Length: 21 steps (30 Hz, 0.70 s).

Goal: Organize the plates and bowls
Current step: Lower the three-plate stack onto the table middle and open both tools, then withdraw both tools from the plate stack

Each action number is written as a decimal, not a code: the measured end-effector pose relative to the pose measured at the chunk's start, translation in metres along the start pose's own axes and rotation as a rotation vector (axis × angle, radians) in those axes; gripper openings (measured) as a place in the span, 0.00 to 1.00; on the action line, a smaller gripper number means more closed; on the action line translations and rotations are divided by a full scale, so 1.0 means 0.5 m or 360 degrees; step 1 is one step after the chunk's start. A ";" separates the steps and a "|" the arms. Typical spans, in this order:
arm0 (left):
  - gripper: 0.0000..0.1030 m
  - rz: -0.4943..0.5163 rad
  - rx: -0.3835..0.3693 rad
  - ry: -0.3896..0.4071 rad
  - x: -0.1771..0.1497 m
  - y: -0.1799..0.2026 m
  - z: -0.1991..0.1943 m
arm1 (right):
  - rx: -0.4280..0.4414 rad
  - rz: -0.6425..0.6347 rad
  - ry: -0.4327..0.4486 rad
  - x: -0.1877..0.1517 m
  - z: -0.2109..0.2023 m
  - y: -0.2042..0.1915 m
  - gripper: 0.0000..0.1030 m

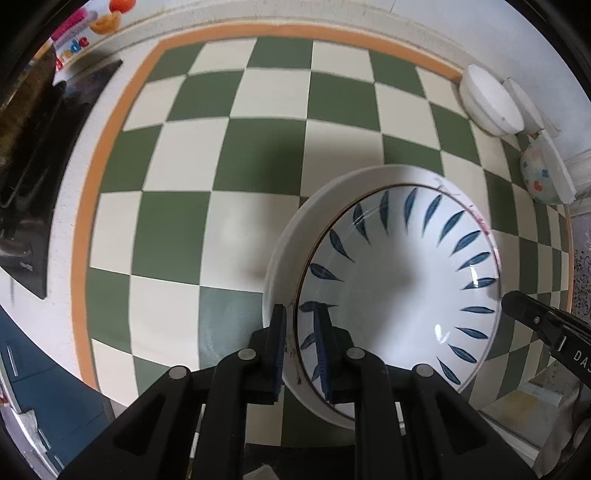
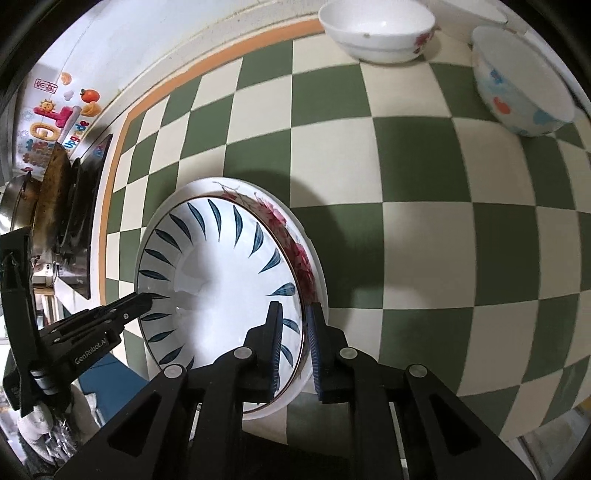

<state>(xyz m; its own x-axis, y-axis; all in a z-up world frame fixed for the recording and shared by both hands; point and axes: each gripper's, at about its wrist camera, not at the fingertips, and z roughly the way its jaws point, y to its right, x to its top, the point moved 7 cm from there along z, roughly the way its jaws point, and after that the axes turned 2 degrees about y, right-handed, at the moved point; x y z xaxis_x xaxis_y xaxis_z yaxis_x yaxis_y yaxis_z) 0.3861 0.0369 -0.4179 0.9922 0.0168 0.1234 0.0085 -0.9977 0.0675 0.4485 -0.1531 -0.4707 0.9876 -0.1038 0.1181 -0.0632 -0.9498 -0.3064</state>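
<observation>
Nearest, the left gripper point(image 1: 300, 350) pinches the near-left rim of the stack, one finger outside the wall and one inside; the right gripper point(image 2: 293, 345) pinches the opposite rim likewise, so the stack lies between the two, each equally close. The stack is a white ceramic plate with blue leaf strokes point(image 1: 399, 280) nested in a larger white dish with red blossoms point(image 2: 295, 254), over the green-and-cream chequered counter point(image 1: 258, 155). Beyond the stack, well apart, a plain white bowl point(image 2: 376, 31) and a white bowl with coloured spots point(image 2: 521, 99) sit at the counter's far edge.
</observation>
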 end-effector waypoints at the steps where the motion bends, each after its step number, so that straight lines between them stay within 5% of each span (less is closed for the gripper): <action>1: 0.14 0.0006 0.0000 0.0023 -0.007 0.014 -0.014 | -0.0016 -0.0011 0.0012 -0.003 -0.009 -0.005 0.16; 9: 0.36 0.0124 -0.0026 0.0259 -0.073 0.039 -0.168 | -0.0101 -0.0137 0.0221 -0.079 -0.137 -0.077 0.42; 11: 0.51 0.0145 -0.0035 0.0302 -0.090 0.042 -0.195 | -0.0101 -0.0158 0.0276 -0.102 -0.170 -0.094 0.52; 13: 0.81 0.0167 -0.0047 0.0345 -0.109 0.045 -0.227 | -0.0105 -0.0173 0.0333 -0.129 -0.207 -0.110 0.66; 15: 0.82 0.0163 -0.0052 0.0401 -0.128 0.043 -0.257 | -0.0107 -0.0182 0.0399 -0.155 -0.246 -0.123 0.79; 21: 0.93 0.0142 -0.0037 0.0520 -0.169 0.030 -0.323 | -0.0167 -0.0178 0.0519 -0.225 -0.326 -0.143 0.90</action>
<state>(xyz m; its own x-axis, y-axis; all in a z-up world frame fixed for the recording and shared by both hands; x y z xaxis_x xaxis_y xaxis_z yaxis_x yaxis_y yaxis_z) 0.2822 0.0312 -0.2674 0.8967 -0.0465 0.4402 -0.0832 -0.9945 0.0643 0.3183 -0.1216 -0.3082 0.8923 -0.0700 0.4460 0.0119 -0.9839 -0.1781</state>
